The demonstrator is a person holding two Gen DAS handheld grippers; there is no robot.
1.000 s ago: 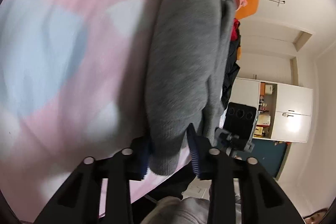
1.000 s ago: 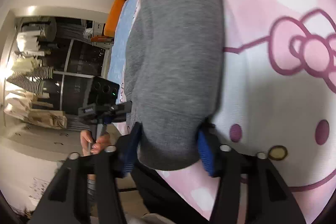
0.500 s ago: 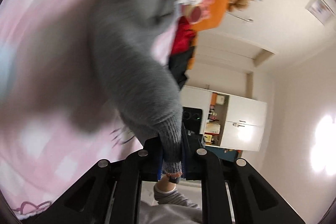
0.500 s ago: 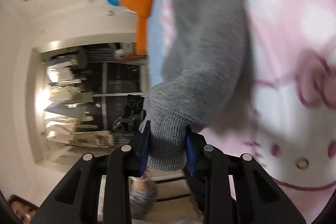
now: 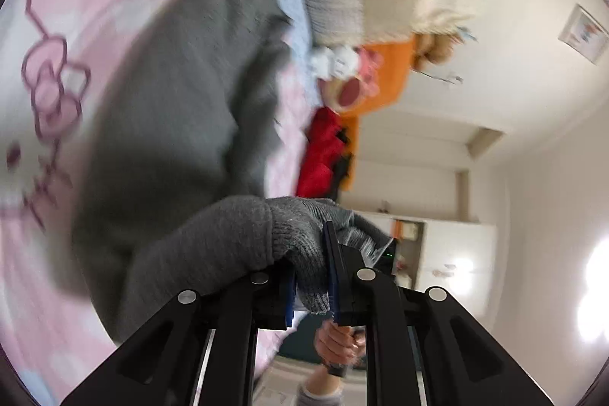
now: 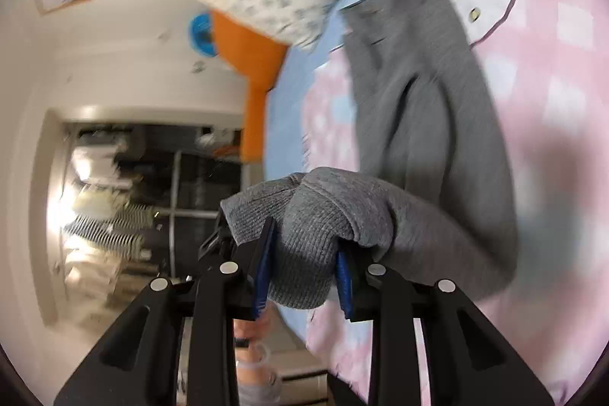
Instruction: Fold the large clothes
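Pink cartoon-print bed sheet [image 5: 34, 25] spans both views. Grey sweater [image 5: 182, 109] lies across it, near hem lifted off the sheet. Left gripper [image 5: 310, 276]: jaws nearly closed, clamped on the ribbed hem. Right gripper [image 6: 302, 273]: jaws narrowed around a thicker bunch of hem, pads pressing it.

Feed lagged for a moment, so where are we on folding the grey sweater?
Done: both grippers have a hold on the grey sweater; the left gripper and right gripper each pinch its ribbed edge. In hand: that edge is raised off the pink bedsheet. Left: carrying it over, laying it flat; no finished fold shows.
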